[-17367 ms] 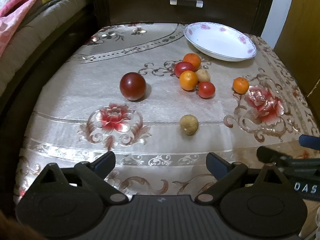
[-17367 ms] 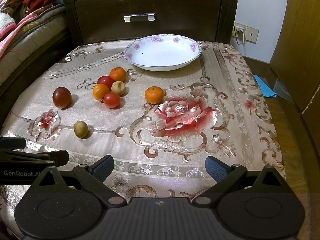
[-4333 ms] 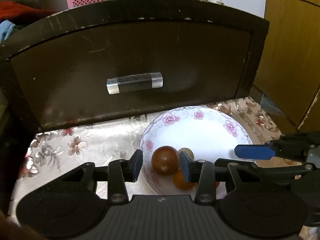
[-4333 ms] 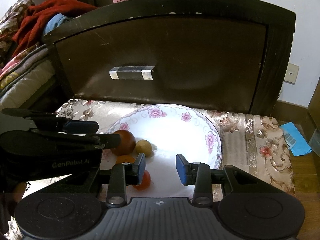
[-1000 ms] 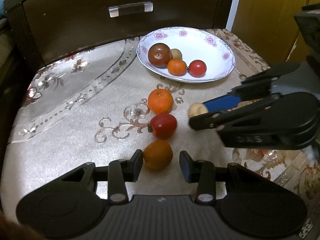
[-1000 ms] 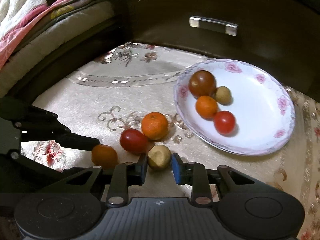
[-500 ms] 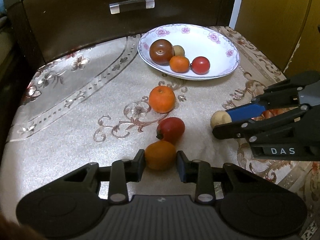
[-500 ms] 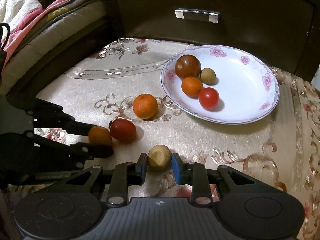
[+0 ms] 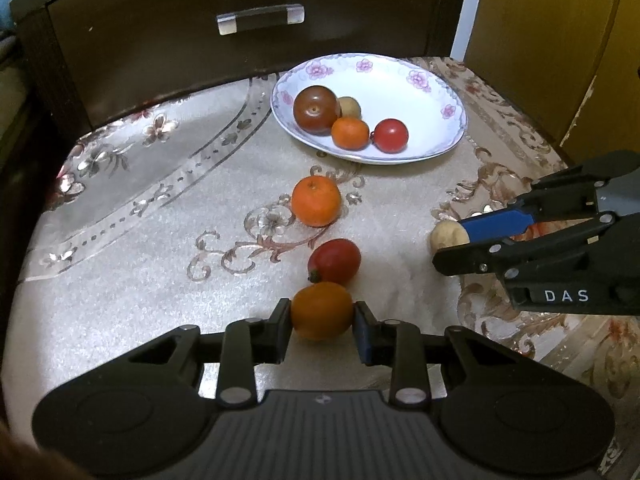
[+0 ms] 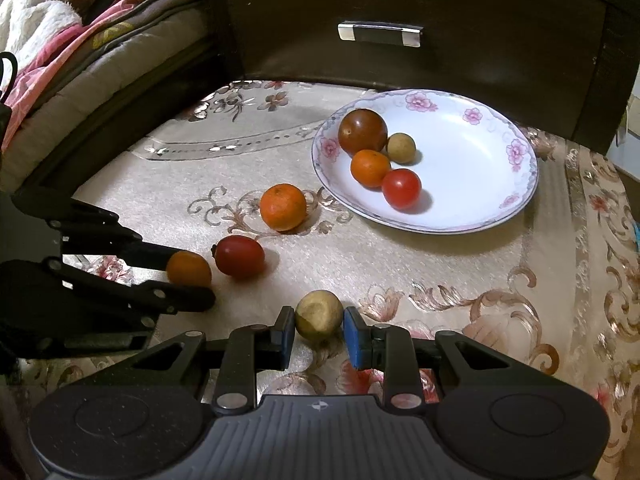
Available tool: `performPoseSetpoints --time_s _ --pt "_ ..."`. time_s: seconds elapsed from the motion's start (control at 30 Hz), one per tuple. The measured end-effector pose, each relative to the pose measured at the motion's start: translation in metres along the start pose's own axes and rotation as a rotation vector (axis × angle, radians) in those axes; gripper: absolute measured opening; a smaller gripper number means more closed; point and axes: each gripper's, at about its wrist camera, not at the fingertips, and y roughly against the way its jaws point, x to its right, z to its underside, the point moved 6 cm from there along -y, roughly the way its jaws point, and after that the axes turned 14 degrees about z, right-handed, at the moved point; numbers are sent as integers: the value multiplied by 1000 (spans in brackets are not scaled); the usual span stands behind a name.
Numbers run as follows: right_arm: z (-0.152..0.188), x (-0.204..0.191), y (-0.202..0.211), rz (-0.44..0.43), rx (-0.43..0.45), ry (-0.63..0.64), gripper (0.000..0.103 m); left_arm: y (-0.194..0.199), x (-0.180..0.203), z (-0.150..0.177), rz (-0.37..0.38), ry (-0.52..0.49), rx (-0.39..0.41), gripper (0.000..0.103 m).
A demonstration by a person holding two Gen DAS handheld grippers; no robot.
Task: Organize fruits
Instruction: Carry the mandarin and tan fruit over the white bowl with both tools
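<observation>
Left wrist view, bottom centre — left tool (image 9: 322,326) has just closed on an orange fruit (image 9: 321,310); at right, right tool (image 9: 448,244) grips a tan fruit (image 9: 448,235).

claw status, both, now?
Left claw: just closed on the small orange fruit.
Right claw: shut on the tan round fruit.

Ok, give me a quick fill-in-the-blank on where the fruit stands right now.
1. The plate holds ____ fruits.
2. The right gripper is shut on a small ____ fruit.
3. The left gripper is shut on an ____ fruit.
4. Loose on the cloth lie an orange and a ____ tomato.

Missing: four; tan; orange; red
</observation>
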Motion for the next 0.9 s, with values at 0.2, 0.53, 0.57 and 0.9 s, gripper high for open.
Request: performPoseSetpoints --time_s 0.2,0.53,0.57,0.9 --pt "-1 1 4 -2 8 -10 20 -1 9 0 17 -14 -7 40" --pt "-7 -2 7 -2 20 -9 21 0 16 -16 25 -36 21 40" --pt "-9 -2 8 -1 25 -11 20 0 17 -18 25 -39 24 40" --pt "-20 8 17 16 63 -39 21 -1 21 -36 0 -62 55 40"
